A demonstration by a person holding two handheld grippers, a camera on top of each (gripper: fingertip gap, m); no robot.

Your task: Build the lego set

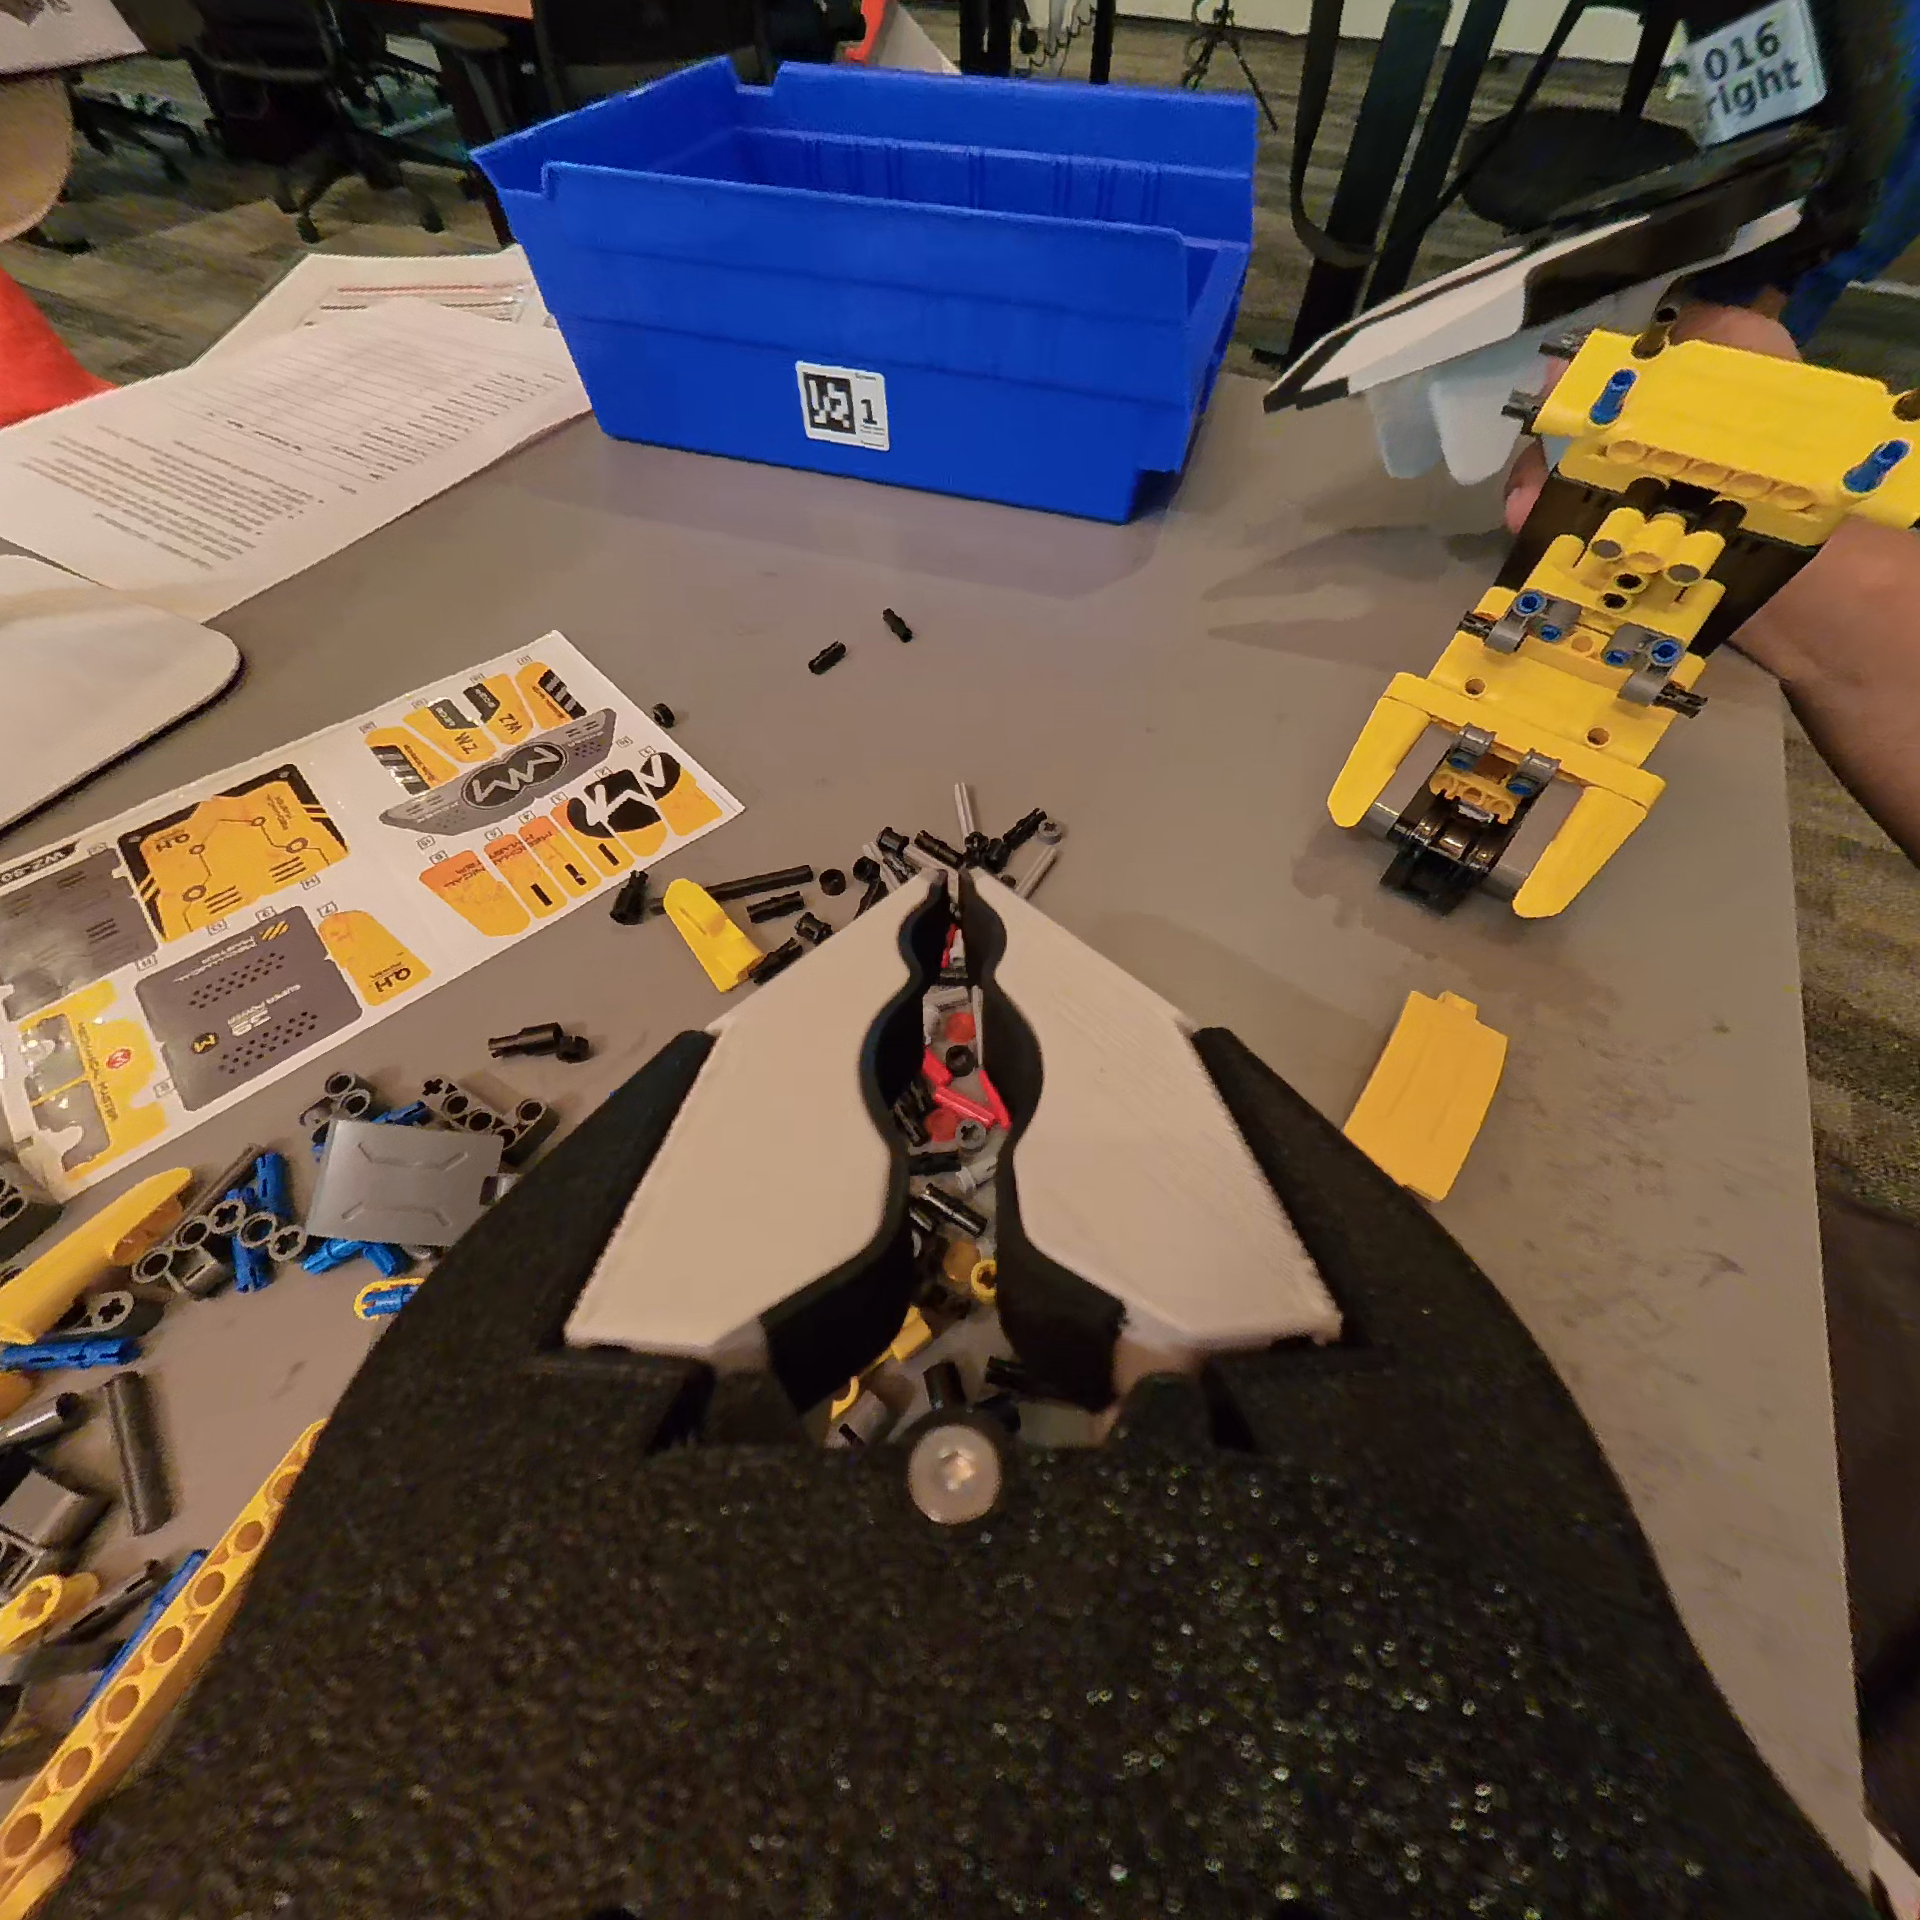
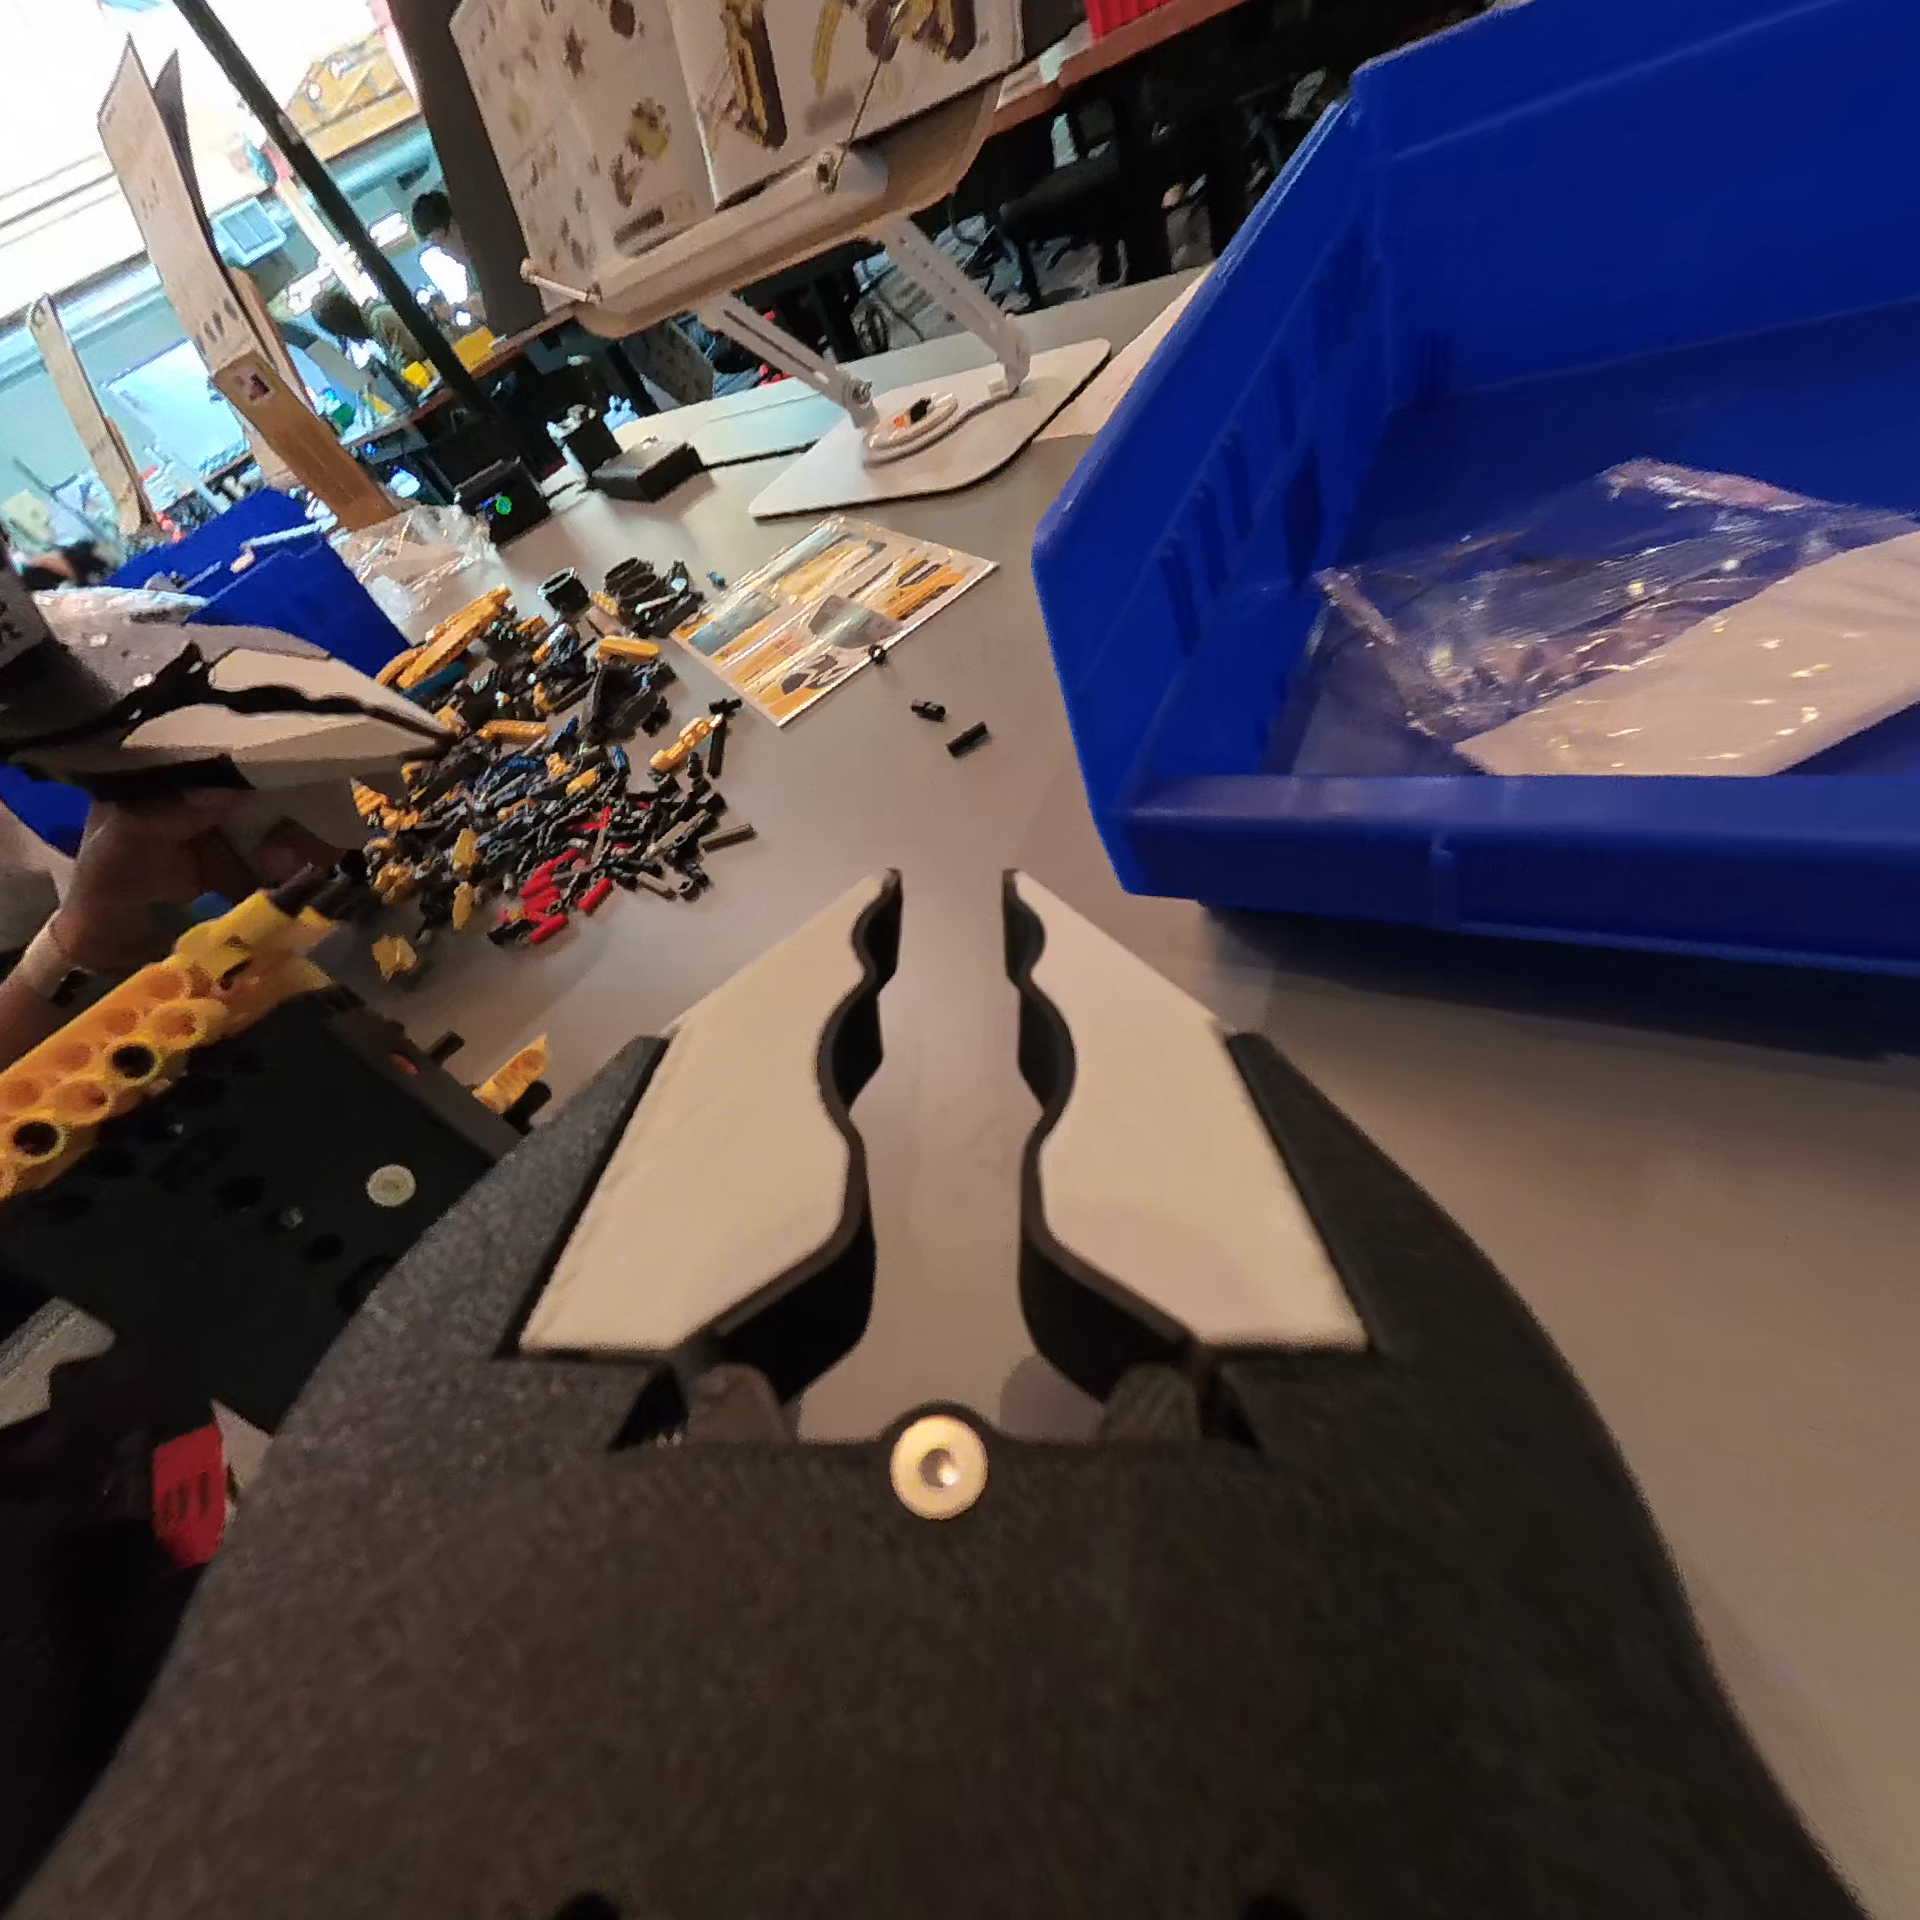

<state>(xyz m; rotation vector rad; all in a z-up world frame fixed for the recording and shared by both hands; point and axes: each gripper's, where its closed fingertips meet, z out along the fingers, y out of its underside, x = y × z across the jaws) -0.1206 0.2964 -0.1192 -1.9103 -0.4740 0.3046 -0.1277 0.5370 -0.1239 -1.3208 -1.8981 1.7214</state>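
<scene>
My left gripper [image 1: 954, 883] is shut, its tips down in a pile of small black, red, grey and yellow brick parts [image 1: 940, 1101]. I cannot tell whether a part is pinched between them. It also shows in the right wrist view [image 2: 442, 740], with its tips at the pile [image 2: 561, 790]. My right gripper [image 2: 951, 883] is open and empty above the bare grey table [image 2: 1455, 1195], next to a blue bin [image 2: 1195, 644]. In the left wrist view it [image 1: 1288, 400] is at the far right, above a yellow and black brick model [image 1: 1558, 686] that a hand steadies.
The blue bin [image 1: 883, 270] stands at the back of the table and holds a clear bag and a white sheet [image 2: 1662, 665]. A sticker sheet [image 1: 312, 883], printed papers [image 1: 260, 436], a yellow curved panel [image 1: 1429, 1091] and more loose beams [image 1: 208, 1247] lie around. A white stand [image 2: 935, 436] is far off. Spacing between my two grippers at the tips: around 25 cm.
</scene>
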